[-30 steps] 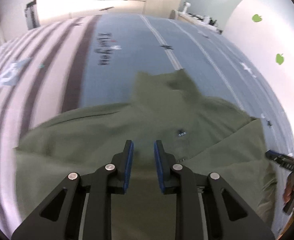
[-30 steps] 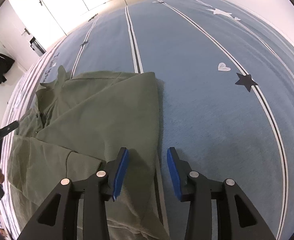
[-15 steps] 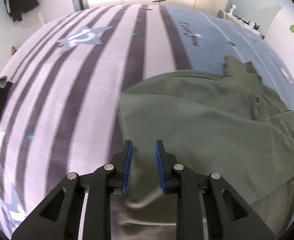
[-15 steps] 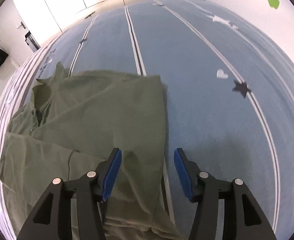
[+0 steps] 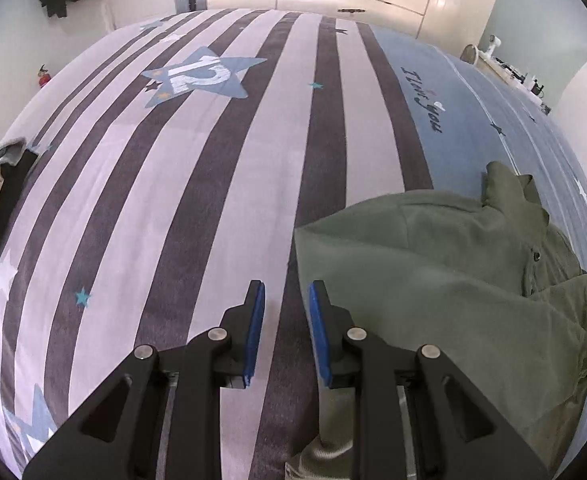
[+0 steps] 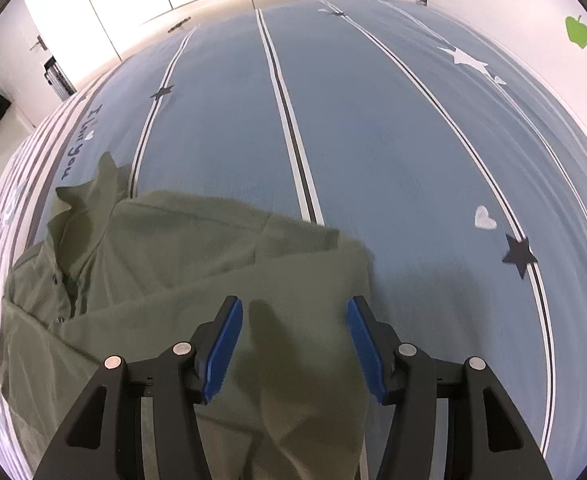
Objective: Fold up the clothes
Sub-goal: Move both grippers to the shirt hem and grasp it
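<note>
My left gripper point(image 5: 283, 330), fingers narrowly parted and empty, hovers over the striped bedspread point(image 5: 197, 184); the olive shirt point(image 5: 445, 276) lies just right. My right gripper point(image 6: 293, 344), spread wide, straddles the shirt's edge.

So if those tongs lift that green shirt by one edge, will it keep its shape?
Probably not. The shirt already lies in soft folds with a rumpled collar, so it would likely droop and unfold. It looks thin and light. Pushed, it would probably bunch up on the bedspread rather than slide flat.
</note>
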Demonstrator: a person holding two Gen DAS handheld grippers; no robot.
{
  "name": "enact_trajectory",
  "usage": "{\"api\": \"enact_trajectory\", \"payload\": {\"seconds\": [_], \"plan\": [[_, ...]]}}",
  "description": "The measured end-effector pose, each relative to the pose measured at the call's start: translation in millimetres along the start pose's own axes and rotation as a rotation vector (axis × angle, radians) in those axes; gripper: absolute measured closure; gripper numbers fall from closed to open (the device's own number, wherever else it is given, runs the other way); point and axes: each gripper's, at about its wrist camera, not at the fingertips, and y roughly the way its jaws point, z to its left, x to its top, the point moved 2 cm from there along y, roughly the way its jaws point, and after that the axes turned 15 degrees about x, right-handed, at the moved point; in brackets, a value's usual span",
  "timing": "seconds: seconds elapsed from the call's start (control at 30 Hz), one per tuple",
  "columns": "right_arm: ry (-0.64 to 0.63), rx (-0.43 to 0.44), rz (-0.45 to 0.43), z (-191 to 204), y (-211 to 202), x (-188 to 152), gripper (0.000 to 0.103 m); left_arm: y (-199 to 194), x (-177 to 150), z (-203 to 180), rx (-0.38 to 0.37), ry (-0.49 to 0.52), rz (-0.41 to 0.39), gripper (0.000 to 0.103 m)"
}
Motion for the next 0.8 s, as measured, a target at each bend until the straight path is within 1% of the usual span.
{"api": "enact_trajectory", "payload": {"seconds": [0.13,0.27,0.33,0.4,0.47,0.6,0.7,0.8], "plan": [[-0.017,0.001,0.009,3,7,11,0.052,5,10,-11,-0.032,0.008,0.005,0.083],[-0.059,-0.005,0.015,11,17,25,0.052,8,25,-28,-0.058,0.012,-0.020,0.083],[-0.088,-0.003,0.028,16,27,32,0.052,14,33,-43,-0.068,0.045,-0.037,0.083],[-0.117,-0.001,0.042,21,36,38,0.051,21,41,-57,-0.065,0.078,-0.033,0.083],[-0.145,0.001,0.055,26,46,44,0.051,27,47,-68,-0.080,0.094,-0.026,0.083],[-0.221,0.034,0.087,42,63,52,0.049,34,61,-92,-0.105,0.133,-0.039,0.082],[-0.248,0.064,0.091,53,72,60,0.049,40,70,-109,-0.146,0.147,-0.032,0.076],[-0.239,0.110,0.088,62,80,68,0.049,48,76,-122,-0.173,0.160,-0.010,0.073]]}}
